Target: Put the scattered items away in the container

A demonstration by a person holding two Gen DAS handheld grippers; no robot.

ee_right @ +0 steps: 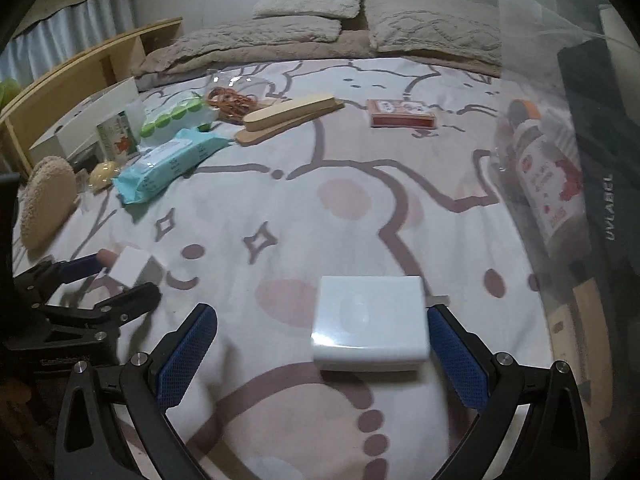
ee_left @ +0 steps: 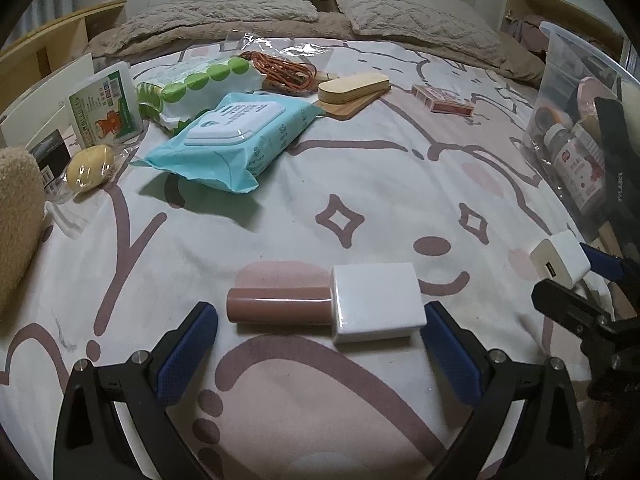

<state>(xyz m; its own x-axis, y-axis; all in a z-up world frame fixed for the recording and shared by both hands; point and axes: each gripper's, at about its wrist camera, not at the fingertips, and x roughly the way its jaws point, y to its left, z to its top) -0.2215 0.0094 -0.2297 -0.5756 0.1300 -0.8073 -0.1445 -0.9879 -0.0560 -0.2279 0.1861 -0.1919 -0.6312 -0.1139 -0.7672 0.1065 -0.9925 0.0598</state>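
On the patterned bedsheet lies a pink bottle with a white cap [ee_left: 326,308], cap to the right. My left gripper [ee_left: 320,314] is open around it, one blue pad on each side and neither touching. A white charger block [ee_right: 370,320] rests between the wide-apart fingers of my open right gripper [ee_right: 320,312], close against the right pad. The left wrist view shows the charger [ee_left: 560,262] and right gripper [ee_left: 572,280] at the right edge. The clear plastic container [ee_left: 568,80] [ee_right: 532,40] stands on the right and holds bottles and jars.
Farther up the bed lie a teal wet-wipes pack [ee_left: 228,144], a green-dotted pack [ee_left: 192,80], an orange cable [ee_left: 280,70], a wooden case [ee_left: 354,86], a red card box [ee_left: 442,102], a wrapped yellow item [ee_left: 90,166] and a fluffy beige thing [ee_left: 16,220]. Pillows line the back.
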